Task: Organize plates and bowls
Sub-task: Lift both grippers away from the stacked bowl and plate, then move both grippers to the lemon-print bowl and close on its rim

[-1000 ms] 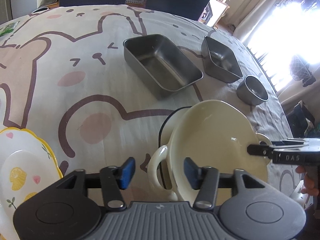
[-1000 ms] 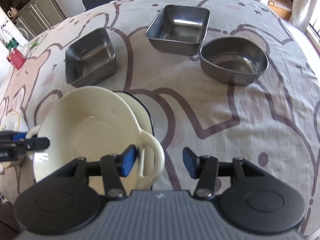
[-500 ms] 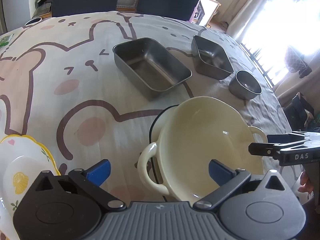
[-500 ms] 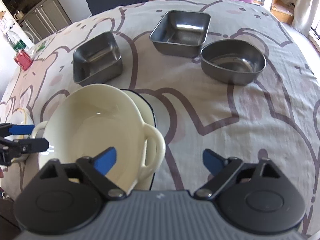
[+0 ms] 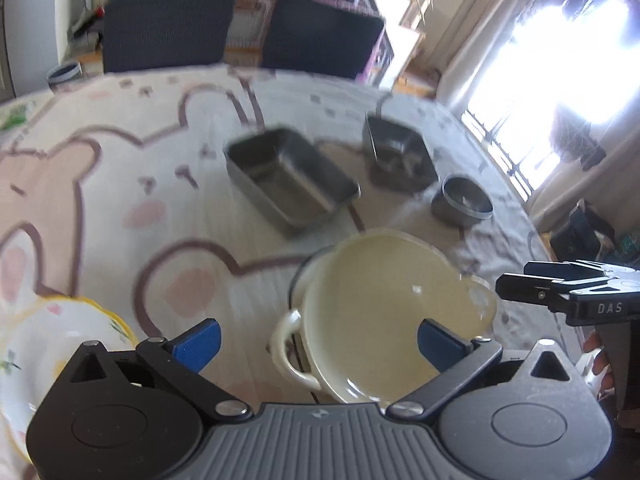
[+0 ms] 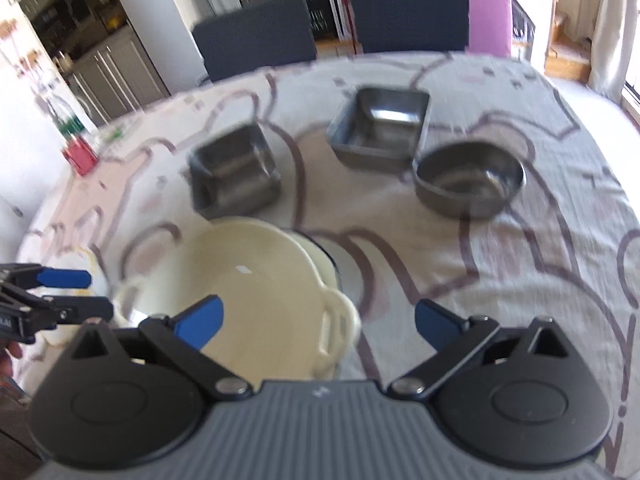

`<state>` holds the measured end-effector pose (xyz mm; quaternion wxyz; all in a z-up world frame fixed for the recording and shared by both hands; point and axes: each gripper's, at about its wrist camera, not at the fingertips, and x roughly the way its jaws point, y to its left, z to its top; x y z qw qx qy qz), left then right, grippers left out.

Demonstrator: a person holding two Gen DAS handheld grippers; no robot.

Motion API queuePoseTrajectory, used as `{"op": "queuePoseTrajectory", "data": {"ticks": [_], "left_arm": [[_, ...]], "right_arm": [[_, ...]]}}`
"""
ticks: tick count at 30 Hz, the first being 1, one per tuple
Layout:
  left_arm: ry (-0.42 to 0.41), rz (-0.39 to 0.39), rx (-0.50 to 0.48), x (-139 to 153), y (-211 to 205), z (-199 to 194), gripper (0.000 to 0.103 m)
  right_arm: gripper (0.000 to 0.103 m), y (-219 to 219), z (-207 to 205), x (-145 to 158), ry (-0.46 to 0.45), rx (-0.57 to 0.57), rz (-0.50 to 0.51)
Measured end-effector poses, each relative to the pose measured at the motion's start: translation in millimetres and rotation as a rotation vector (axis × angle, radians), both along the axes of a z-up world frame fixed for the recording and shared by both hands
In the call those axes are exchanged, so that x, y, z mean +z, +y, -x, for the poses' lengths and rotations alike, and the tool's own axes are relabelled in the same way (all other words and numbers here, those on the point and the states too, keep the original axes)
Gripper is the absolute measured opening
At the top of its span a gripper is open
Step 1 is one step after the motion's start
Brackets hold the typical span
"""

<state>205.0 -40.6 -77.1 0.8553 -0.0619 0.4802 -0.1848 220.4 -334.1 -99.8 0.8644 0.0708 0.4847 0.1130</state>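
Bright sun pours in from the window [image 5: 576, 60] at the upper right and washes it white. Both pictures look smeared and blurry. The edges bend round.

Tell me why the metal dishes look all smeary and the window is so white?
Left wrist view: the window is washed out by glare, and the steel pans are smeared by motion blur. Right wrist view: the steel pans blur the same way, while the tool's blue fingertips up close stay sharp; the fisheye lens bends the table edge.
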Motion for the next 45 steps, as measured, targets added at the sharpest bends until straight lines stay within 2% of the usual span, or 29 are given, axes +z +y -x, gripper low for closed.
{"op": "queuePoseTrajectory", "data": {"ticks": [4, 7, 9, 14, 20, 23, 28, 30, 32, 36, 38, 41, 45], "left_arm": [[-0.083, -0.015, 0.024, 24, 20, 6, 0.103], [-0.129, -0.035, 0.054, 36, 38, 11, 0.103], [-0.153, -0.058, 0.076, 41, 51, 14, 0.103], [-0.178, -0.115, 0.15, 47, 91, 19, 0.103], [-0.177, -0.141, 0.264, 46, 143, 22, 0.101], [-0.15, -0.136, 0.295, 40, 166, 21, 0.088], [-0.087, -0.166, 0.332, 22, 195, 17, 0.065], [-0.054, -0.171, 0.342, 13, 203, 16, 0.053], [-0.027, -0.184, 0.346, 5, 210, 17, 0.046], [0.029, -0.194, 0.346, -15, 220, 19, 0.024], [0.059, -0.199, 0.34, -25, 222, 18, 0.023], [0.097, -0.185, 0.326, -38, 224, 16, 0.023], [0.115, -0.188, 0.302, -49, 222, 15, 0.02]], "right_arm": [[0.103, 14, 2, 25, -0.094, 0.007, -0.025], [0.103, 26, -1, 39, -0.13, 0.004, -0.077], [0.103, 38, -6, 45, -0.136, 0.017, -0.11], [0.103, 83, -17, 51, -0.148, 0.07, -0.108], [0.103, 132, -36, 44, -0.091, 0.091, -0.123], [0.102, 158, -42, 38, -0.063, 0.126, -0.122], [0.102, 203, -45, 27, -0.096, 0.182, -0.075], [0.096, 214, -46, 22, -0.059, 0.213, -0.094], [0.072, 224, -48, 16, -0.008, 0.25, -0.116], [0.052, 244, -54, -1, 0.067, 0.271, -0.105], [0.036, 251, -56, -9, 0.107, 0.273, -0.117], [0.031, 262, -56, -21, 0.167, 0.265, -0.097], [0.025, 271, -56, -34, 0.201, 0.279, -0.053]]}}
